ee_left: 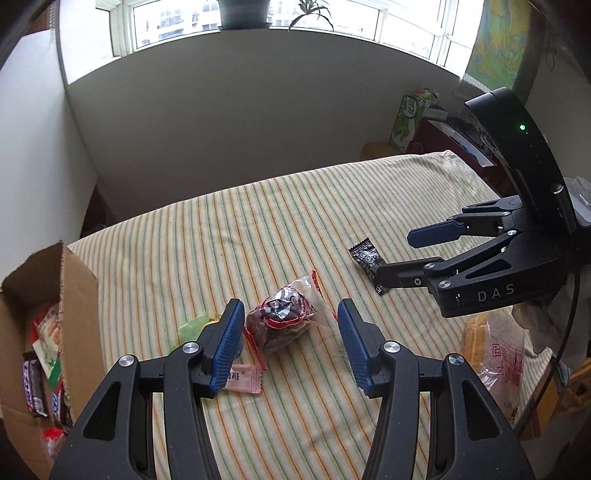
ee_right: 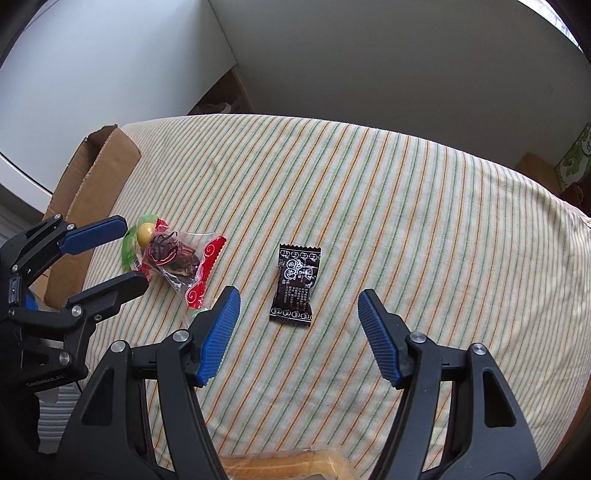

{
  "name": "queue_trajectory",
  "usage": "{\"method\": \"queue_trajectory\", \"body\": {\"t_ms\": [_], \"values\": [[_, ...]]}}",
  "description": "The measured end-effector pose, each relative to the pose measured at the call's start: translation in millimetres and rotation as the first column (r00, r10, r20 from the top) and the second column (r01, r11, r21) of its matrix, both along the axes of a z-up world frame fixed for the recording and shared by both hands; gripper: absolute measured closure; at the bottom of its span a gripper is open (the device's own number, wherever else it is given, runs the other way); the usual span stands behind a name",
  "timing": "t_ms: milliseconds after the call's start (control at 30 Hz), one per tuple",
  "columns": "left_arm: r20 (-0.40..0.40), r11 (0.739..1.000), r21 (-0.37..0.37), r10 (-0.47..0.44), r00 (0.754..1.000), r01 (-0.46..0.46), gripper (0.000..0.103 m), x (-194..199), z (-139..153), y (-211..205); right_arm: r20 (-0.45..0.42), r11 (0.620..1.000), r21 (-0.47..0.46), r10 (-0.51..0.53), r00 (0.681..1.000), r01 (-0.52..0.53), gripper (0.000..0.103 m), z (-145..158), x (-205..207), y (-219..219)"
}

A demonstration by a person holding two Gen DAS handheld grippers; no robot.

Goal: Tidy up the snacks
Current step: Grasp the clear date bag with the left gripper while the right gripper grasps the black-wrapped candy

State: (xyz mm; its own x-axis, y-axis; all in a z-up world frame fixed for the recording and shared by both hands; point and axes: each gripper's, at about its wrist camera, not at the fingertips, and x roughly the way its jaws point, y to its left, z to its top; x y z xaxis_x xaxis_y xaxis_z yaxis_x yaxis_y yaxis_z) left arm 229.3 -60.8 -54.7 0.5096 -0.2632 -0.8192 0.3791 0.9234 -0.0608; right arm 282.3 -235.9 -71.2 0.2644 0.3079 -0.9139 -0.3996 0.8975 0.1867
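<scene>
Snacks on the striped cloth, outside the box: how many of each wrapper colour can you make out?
Black wrapper: 1
Clear packet with red trim: 1
Pink wrapper: 1
Green wrapper: 1
Clear bag of bread at the near edge: 1
Total: 5
Those in the cardboard box are not counted.

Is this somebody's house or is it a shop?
Most likely a room in a home. A striped tablecloth covers the table, potted plants stand on the windowsill, and loose snacks lie beside a cardboard box already holding some.
</scene>
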Motion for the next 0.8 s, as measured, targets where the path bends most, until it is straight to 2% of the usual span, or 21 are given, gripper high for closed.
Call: {"method": "queue_trajectory", "body": {"t_ms": [233,367,433,567,700,800], "values": [[0.004,0.986,0.138,-0.092,0.996,0.09,0.051,4,-13,-16,-0.031,0.999,0.033,-0.004,1.0,0.005,0.034,-5,9,1],[-0.015,0.976,0.179,-0.125,0.992,0.126,0.051,9,-22,-23,-0.032,0.999,0.032,-0.001,0.999,0.002,0.034,-7,13,4],[-0.018,0.977,0.172,-0.122,0.992,0.123,0.051,12,-25,-24,-0.037,1.0,0.028,-0.006,0.999,0.007,0.034,-10,15,6],[-0.034,0.979,0.163,-0.114,0.993,0.118,0.051,20,-33,-28,-0.052,1.0,0.008,-0.01,0.999,0.011,0.046,-17,19,10],[-0.035,0.979,0.158,-0.122,0.992,0.126,0.051,19,-38,-30,-0.046,1.0,-0.007,-0.013,0.999,0.013,0.047,-22,23,20],[-0.049,0.985,0.125,-0.114,0.992,0.119,0.051,20,-37,-23,-0.035,0.999,-0.032,-0.008,0.999,0.007,0.049,-24,25,27]]}}
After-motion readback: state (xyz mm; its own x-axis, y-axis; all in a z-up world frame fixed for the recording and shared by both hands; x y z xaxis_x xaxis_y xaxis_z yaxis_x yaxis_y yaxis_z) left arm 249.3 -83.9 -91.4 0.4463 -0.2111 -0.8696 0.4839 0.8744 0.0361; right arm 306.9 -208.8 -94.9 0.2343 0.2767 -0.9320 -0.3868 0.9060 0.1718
